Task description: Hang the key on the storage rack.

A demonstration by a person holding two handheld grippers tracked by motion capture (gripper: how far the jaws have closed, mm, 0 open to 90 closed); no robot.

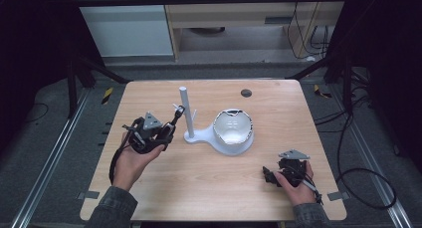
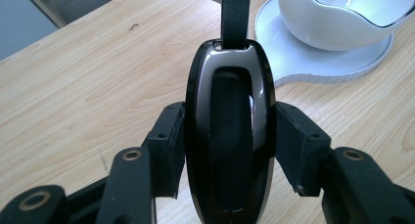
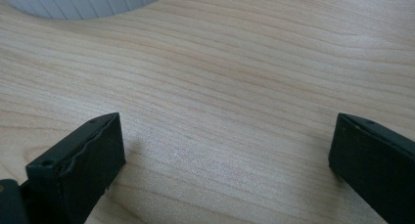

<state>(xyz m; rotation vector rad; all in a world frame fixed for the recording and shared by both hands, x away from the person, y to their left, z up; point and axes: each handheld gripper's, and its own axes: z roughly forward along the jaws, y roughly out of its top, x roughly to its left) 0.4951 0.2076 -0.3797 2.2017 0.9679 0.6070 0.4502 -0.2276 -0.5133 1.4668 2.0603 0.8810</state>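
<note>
table [image 1: 209,188]: pale wood grain | stand [image 1: 211,136]: white, ribbed rim | bowl [image 1: 233,128]: white | watch [image 2: 230,136]: glossy black, black strap

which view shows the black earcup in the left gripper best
The left gripper view: the glossy black earcup sits close up, clamped between both pads. In the high view it is a small dark shape beside the white stand.
</note>
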